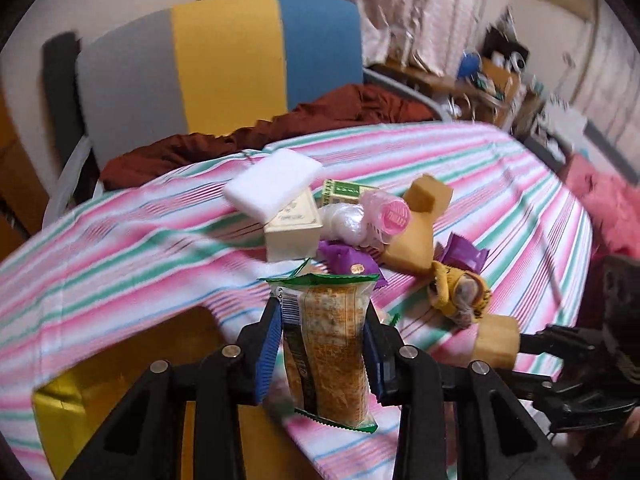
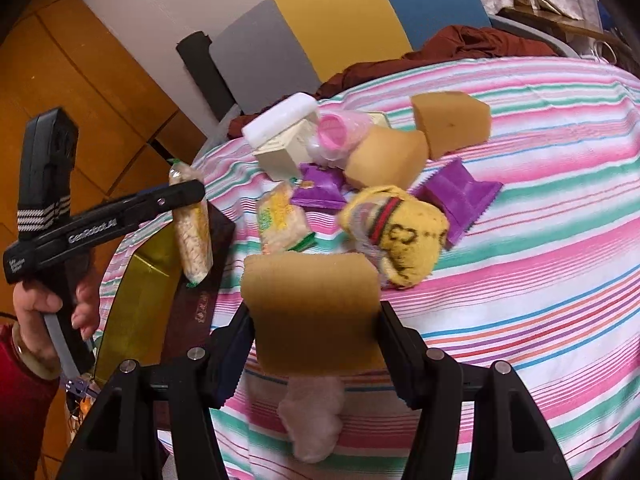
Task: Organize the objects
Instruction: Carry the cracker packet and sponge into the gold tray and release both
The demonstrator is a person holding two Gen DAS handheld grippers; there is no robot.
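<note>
A: What is the biggest thing here?
B: The striped cloth (image 1: 460,160) over the table, spreading ahead of both sets of jaws. Below the left gripper (image 1: 326,332), at the table's edge, is a yellow box (image 2: 140,300) with a dark red lid (image 2: 200,292) beside it; I cannot tell what lies inside.

A: And what are the jaws doing?
B: The left ones pinch a green-edged snack packet (image 1: 328,344) upright between the blue pads (image 1: 268,344), lifted clear of the cloth, over the box. The right gripper (image 2: 314,316) is clamped on a tan sponge (image 2: 312,312), jaws set wide on its two sides.

A: What is beyond the fingertips?
B: A heap: a white foam block (image 1: 272,180) on a cream box (image 1: 296,228), a pink-capped bottle (image 1: 388,212), two more tan sponges (image 2: 452,122), a yellow knitted toy (image 2: 400,236), purple sachets (image 2: 460,196), and a second snack packet (image 2: 280,216) just ahead of the held sponge.
</note>
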